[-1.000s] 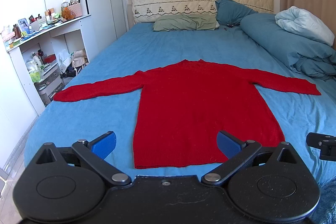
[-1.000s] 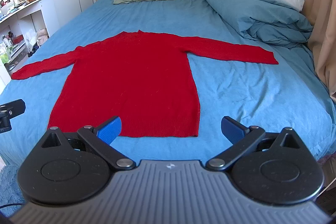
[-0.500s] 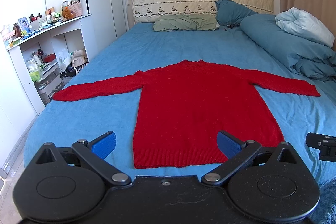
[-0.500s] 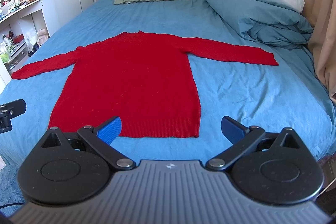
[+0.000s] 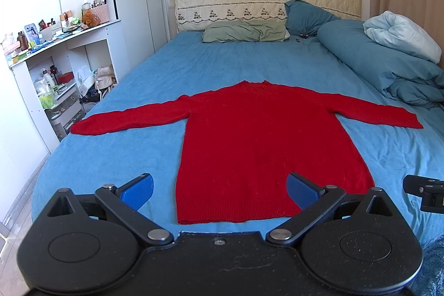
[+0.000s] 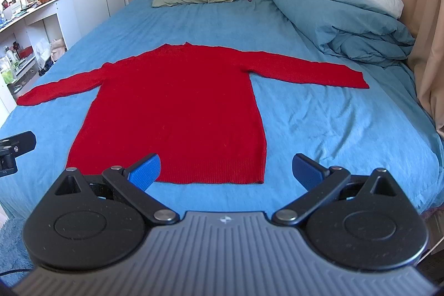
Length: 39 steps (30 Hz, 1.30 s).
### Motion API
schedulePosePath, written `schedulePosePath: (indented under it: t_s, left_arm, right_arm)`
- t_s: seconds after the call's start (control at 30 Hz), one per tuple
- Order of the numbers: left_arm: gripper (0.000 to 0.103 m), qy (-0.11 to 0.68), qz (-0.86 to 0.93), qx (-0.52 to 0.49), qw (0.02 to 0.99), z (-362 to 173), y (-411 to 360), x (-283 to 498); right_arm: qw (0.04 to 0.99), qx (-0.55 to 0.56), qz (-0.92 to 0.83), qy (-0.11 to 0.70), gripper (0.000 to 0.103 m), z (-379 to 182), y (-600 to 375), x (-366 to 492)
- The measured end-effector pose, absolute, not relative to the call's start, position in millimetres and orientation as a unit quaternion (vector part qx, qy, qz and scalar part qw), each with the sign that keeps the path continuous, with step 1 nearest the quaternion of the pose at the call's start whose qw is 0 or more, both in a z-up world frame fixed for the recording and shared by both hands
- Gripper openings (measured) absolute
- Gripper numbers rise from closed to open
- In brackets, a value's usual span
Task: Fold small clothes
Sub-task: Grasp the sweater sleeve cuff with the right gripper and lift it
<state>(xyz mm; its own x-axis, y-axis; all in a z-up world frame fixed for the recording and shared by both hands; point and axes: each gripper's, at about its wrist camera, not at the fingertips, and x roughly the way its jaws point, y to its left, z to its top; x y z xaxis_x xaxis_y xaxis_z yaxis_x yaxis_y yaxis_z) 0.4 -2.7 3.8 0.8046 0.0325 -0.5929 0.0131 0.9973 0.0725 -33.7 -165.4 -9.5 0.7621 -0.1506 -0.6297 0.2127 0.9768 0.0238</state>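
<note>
A red knit sweater (image 5: 258,140) lies flat on the blue bed (image 5: 116,162), both sleeves spread out sideways, hem toward me. It also shows in the right wrist view (image 6: 180,113). My left gripper (image 5: 219,190) is open and empty, held above the foot of the bed just short of the hem. My right gripper (image 6: 226,171) is open and empty, over the hem's right half. Each gripper's edge shows in the other's view.
A rolled blue duvet (image 5: 388,74) with a pale blanket lies along the bed's right side. Pillows (image 5: 244,31) sit at the headboard. White shelves (image 5: 55,68) with clutter stand left of the bed. A curtain (image 6: 427,32) hangs at the right.
Both grippers have crept slightly forward toward the sweater's hem. The sweater has not moved and both jaws stay open.
</note>
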Motion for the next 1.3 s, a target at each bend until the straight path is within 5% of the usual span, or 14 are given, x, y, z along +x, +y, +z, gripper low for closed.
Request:
schedulePosePath:
  t_s: [0.73,1.0,1.3]
  left_arm:
    - [0.103,0.264,-0.014,0.04,0.964,51,-12,28]
    - [0.103,0.225,-0.064,0.046,0.971,80,-63,134]
    - [0.103,0.256,-0.163,0.069,0.95,17,-166,321]
  right_arm:
    - [0.947,0.065,-0.114,0.294,0.103,28,-205,-18]
    - [0.948,0.142,-0.139,0.248,0.103,38,-323,50]
    - [0.919,0.219,-0.257,0.207,0.103,-47,-491,172]
